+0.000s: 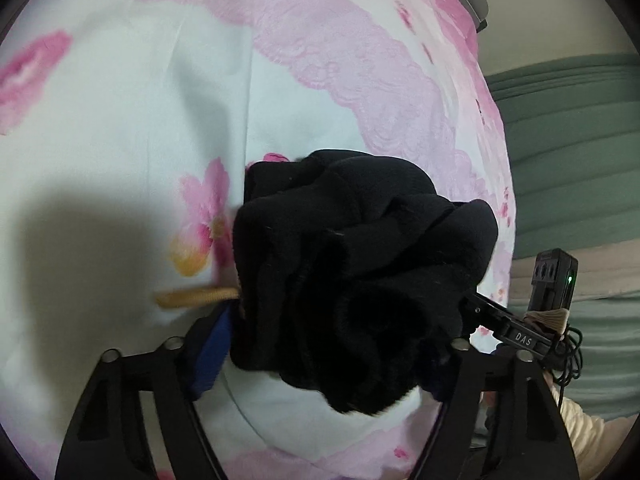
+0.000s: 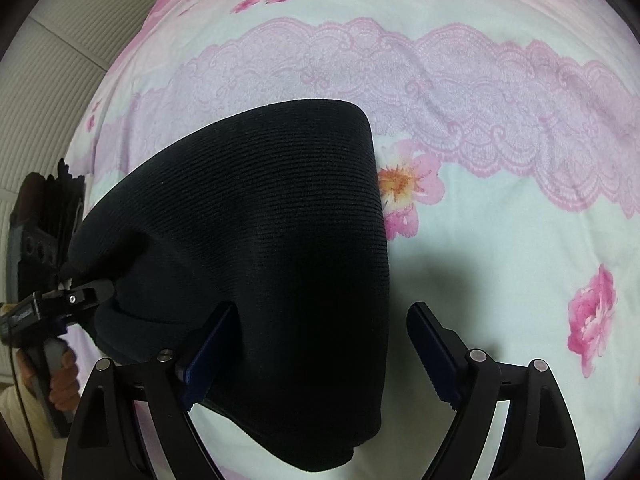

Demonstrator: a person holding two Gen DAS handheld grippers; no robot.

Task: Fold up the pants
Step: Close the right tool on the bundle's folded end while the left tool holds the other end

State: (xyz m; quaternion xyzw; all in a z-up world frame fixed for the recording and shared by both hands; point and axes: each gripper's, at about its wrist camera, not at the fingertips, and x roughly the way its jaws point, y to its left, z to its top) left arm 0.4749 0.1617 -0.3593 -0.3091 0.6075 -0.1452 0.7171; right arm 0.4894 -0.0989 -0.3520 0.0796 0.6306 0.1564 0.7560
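Note:
The black knit pants (image 2: 280,248) hang above a floral bedsheet (image 2: 500,80). In the left wrist view they are a bunched black wad (image 1: 360,272) filling the space between my left gripper's fingers, with a tan drawstring (image 1: 196,296) sticking out to the left. My left gripper (image 1: 324,356) is shut on the bunched pants; it also shows in the right wrist view (image 2: 90,292), clamping the fabric's left edge. My right gripper (image 2: 320,348) is open, its jaws wide apart around the hanging fabric, not pinching it. The right gripper shows in the left wrist view (image 1: 512,328).
The pink and white floral sheet (image 1: 120,120) covers the bed beneath both grippers. A green blanket (image 1: 568,152) lies beyond the bed's right edge. A ribbed white panel (image 2: 60,80) stands at the left of the right wrist view.

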